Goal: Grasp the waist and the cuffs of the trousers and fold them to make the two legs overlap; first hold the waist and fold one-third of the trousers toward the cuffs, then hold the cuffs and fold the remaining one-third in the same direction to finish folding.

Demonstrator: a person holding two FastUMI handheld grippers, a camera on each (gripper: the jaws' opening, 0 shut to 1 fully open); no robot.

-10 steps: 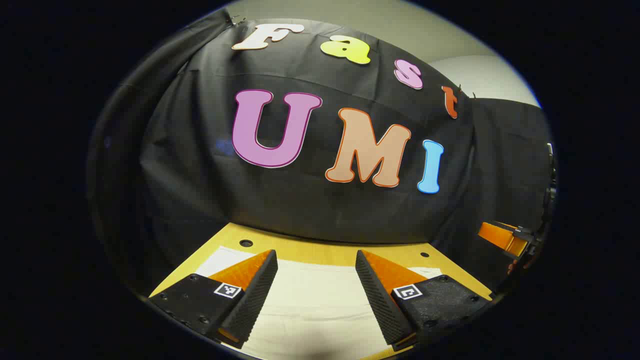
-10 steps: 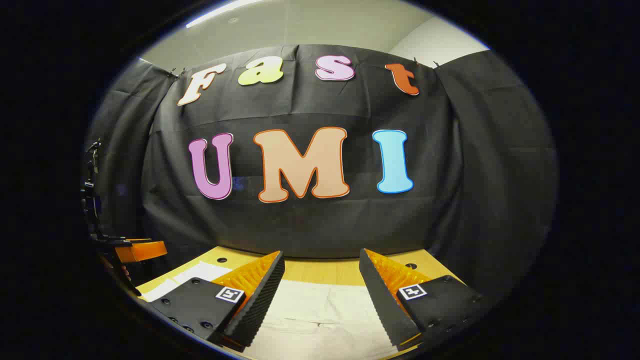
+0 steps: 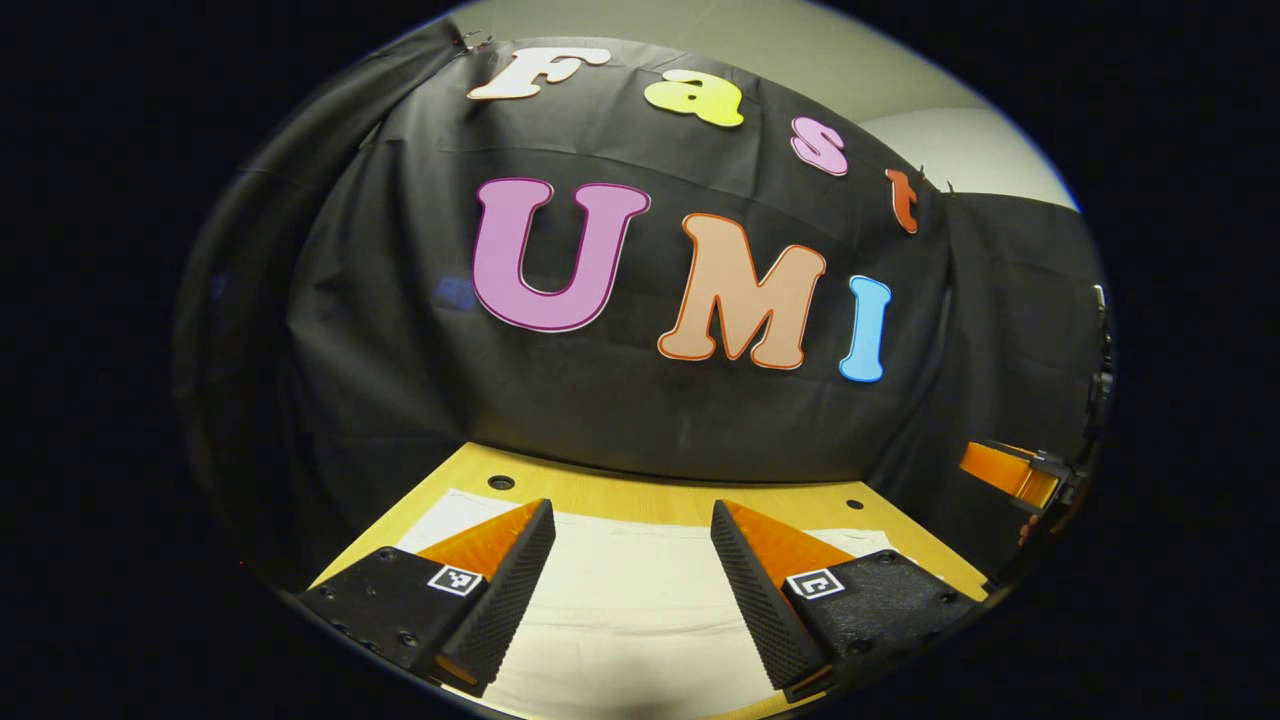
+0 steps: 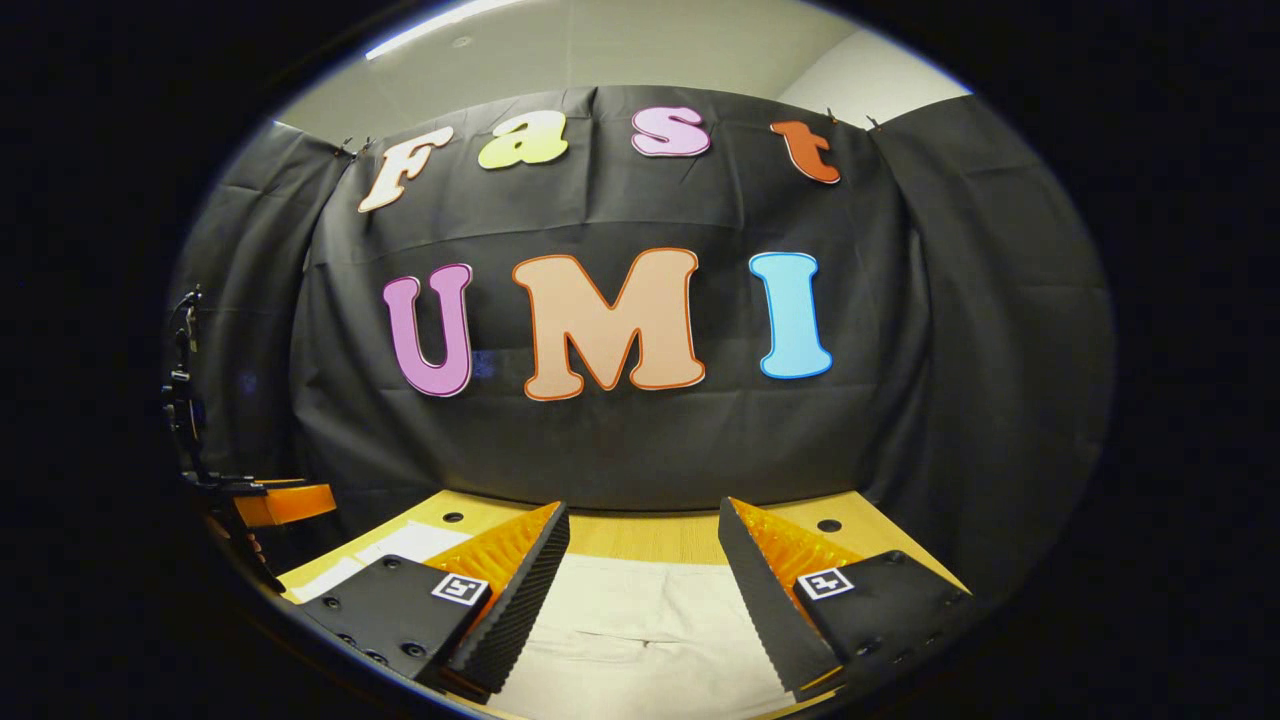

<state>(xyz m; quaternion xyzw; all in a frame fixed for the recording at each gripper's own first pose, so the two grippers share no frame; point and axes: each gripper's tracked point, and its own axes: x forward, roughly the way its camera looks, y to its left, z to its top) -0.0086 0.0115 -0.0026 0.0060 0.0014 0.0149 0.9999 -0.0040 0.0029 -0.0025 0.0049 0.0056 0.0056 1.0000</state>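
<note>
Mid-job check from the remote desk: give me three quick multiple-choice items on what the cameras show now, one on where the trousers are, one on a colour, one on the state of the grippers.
1. Where do the trousers lie?
A. flat on the table
B. hung on the wall
C. lifted in the air

2. What colour are the trousers?
A. dark blue
B. cream white
C. red

3. How do the left gripper and right gripper stand?
A. both shut on cloth
B. one open, one shut
C. both open, holding nothing

Answers:
1 A, the cloth spreads flat over the wooden top in both views.
2 B, the fabric between the fingers is pale cream.
3 C, each pair of fingers stands wide apart above the cloth.
</note>
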